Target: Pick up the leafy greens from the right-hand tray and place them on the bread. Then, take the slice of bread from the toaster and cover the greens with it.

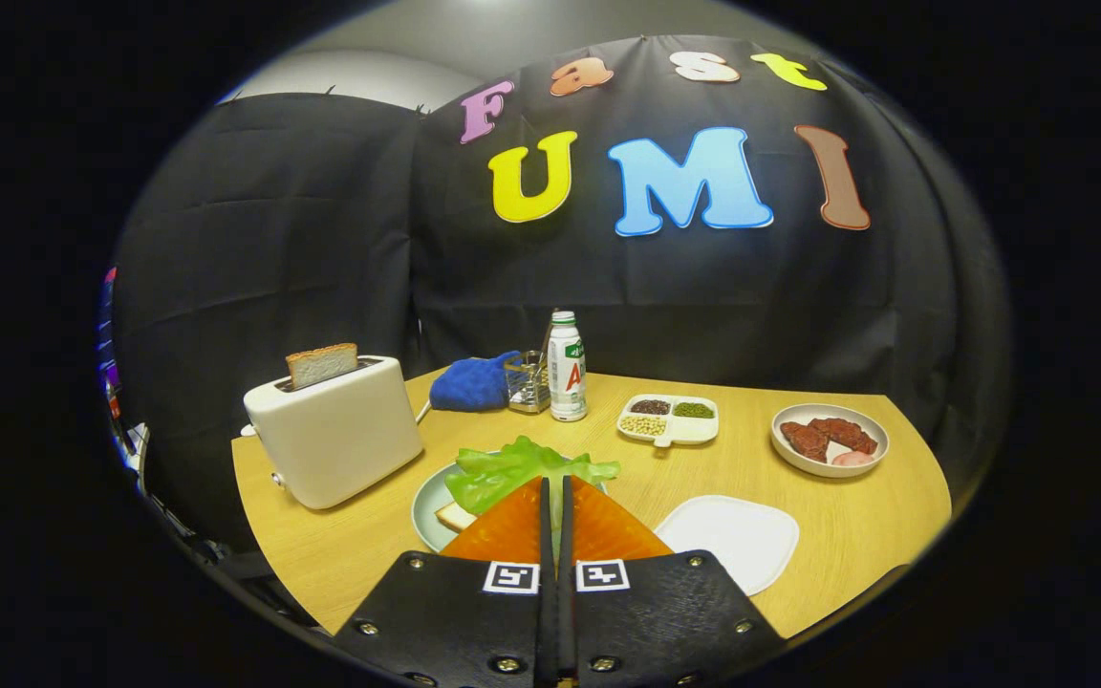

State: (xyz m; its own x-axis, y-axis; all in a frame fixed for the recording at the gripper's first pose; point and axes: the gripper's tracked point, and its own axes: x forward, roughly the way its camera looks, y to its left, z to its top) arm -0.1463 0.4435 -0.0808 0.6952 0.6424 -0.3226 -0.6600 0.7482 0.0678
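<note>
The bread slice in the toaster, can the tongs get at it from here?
Probably yes. The bread slice stands well out of the toaster slot with nothing over it. The tongs, nearly closed over the greens, must open first.

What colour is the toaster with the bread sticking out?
The toaster is creamy white, seen in the gripper view.

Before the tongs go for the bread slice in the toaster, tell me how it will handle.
The bread slice stands upright, half out of the toaster, so it probably lifts straight up. It looks browned, likely stiff yet crumbly under a hard squeeze. It should be light, and could flex if held by one corner. The tongs are nearly closed over the leafy greens.
</note>
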